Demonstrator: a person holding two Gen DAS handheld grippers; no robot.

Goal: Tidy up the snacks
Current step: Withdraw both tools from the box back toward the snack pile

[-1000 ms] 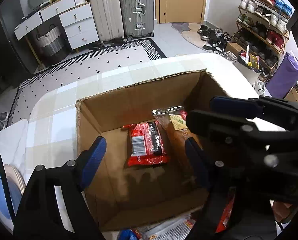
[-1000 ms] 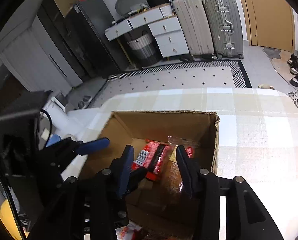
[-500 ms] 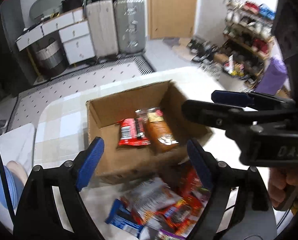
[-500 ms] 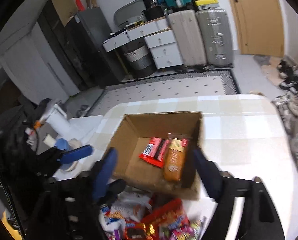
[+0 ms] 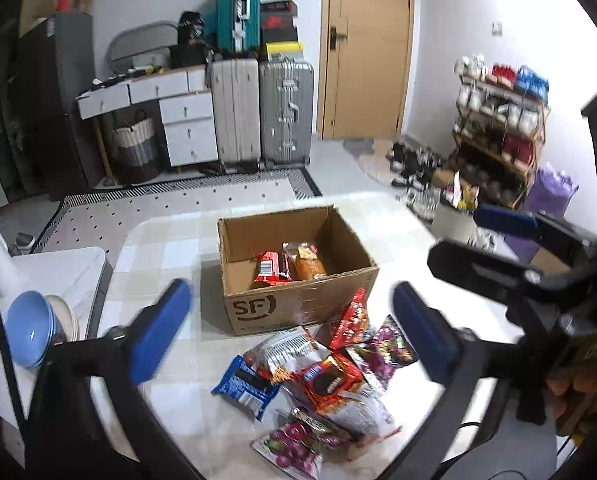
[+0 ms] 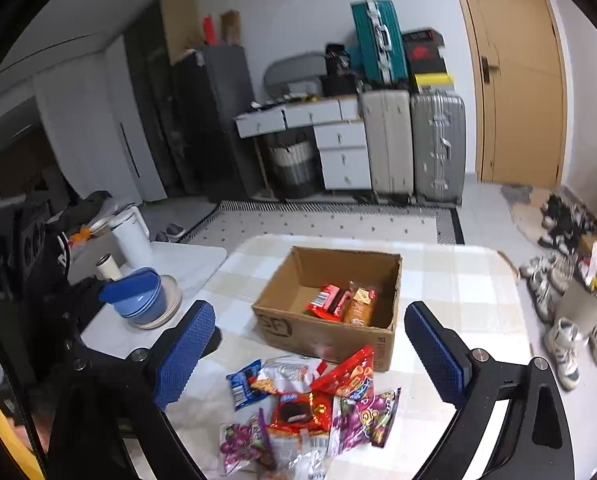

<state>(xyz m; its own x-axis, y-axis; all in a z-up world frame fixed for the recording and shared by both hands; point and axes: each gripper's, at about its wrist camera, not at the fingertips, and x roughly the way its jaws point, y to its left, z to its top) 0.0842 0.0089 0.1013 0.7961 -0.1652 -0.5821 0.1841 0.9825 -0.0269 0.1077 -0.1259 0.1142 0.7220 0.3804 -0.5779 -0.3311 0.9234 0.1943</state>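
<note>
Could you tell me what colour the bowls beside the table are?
Blue bowls; clearest in the right wrist view.

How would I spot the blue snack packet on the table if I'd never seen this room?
Find the open cardboard box on the checked table. In front of it lies a heap of snack packets. The blue packet sits at the heap's left edge, the only blue one among red, white and purple wrappers.

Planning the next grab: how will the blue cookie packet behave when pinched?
The blue cookie packet lies flat at the pile's left edge, likely light. Its glossy film may be slippery and crinkle; the contents are probably brittle, so pinch gently.
</note>
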